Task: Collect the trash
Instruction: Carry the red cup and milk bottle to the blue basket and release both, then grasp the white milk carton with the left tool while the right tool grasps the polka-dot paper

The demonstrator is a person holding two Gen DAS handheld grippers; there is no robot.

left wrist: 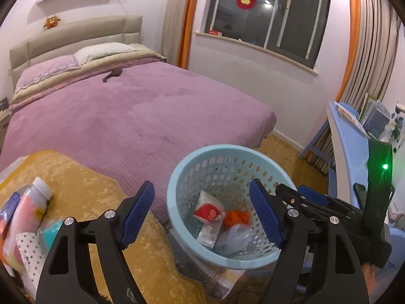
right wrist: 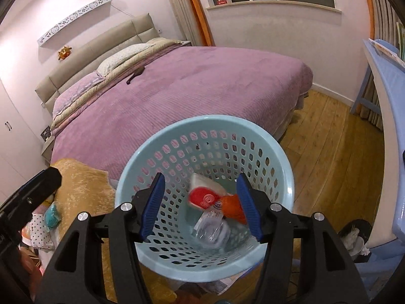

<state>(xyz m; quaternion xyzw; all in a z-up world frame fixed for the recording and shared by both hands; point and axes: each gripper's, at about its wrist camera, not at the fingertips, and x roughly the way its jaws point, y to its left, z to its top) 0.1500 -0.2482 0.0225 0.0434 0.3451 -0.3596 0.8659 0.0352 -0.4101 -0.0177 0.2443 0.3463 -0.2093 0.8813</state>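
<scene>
While both grippers hang above the pale blue basket (right wrist: pixel 202 136), the left gripper (left wrist: pixel 202 215) stands with its jaws apart and nothing between them; the right gripper (right wrist: pixel 200 207) is likewise spread and empty; trash lies in the basket's bottom: a red-and-white packet (right wrist: pixel 205 195), an orange scrap (right wrist: pixel 233 207), clear plastic (right wrist: pixel 215 233).

The basket (right wrist: pixel 162 157) mouth lies unobstructed from above, hemmed by bed (right wrist: pixel 202 88) and blue desk (right wrist: pixel 389 81).

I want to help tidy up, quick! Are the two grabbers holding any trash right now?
Left gripper: jaws open, holding nothing.
Right gripper: jaws open over the basket, holding nothing.
</scene>
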